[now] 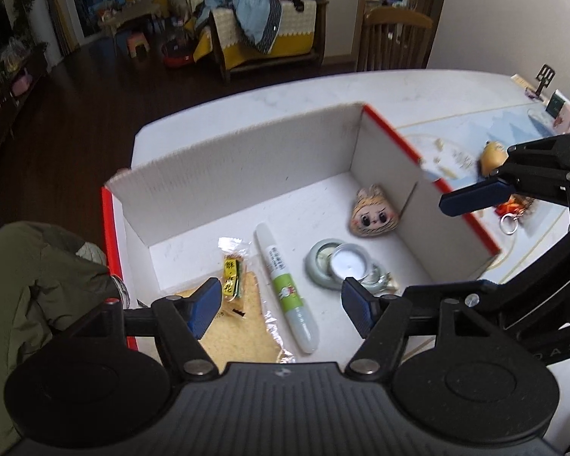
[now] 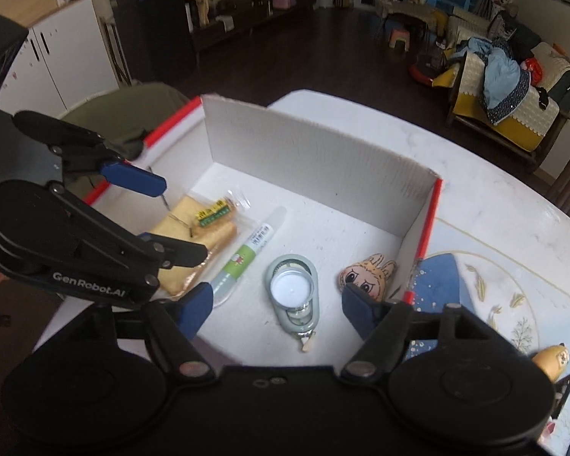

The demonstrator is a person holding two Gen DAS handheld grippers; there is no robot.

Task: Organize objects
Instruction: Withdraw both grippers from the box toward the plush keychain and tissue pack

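Observation:
A white cardboard box (image 1: 243,174) with red edges stands on the table; it also shows in the right wrist view (image 2: 323,155). Inside lie a wrapped snack (image 1: 235,304) (image 2: 197,235), a white and green tube (image 1: 285,285) (image 2: 247,254), a round tin with a white lid (image 1: 340,266) (image 2: 292,288) and a doll-face charm (image 1: 374,216) (image 2: 368,273). My left gripper (image 1: 281,306) (image 2: 171,220) is open and empty over the box's near edge. My right gripper (image 2: 275,304) is open and empty above the tin; one of its fingers (image 1: 475,197) shows over the box's right wall.
On the patterned mat right of the box lie a yellow figure (image 1: 492,157) (image 2: 553,359) and a key ring with a red charm (image 1: 511,216). A green-clothed person (image 1: 38,285) sits at the left. A wooden chair (image 1: 395,38) stands behind the table.

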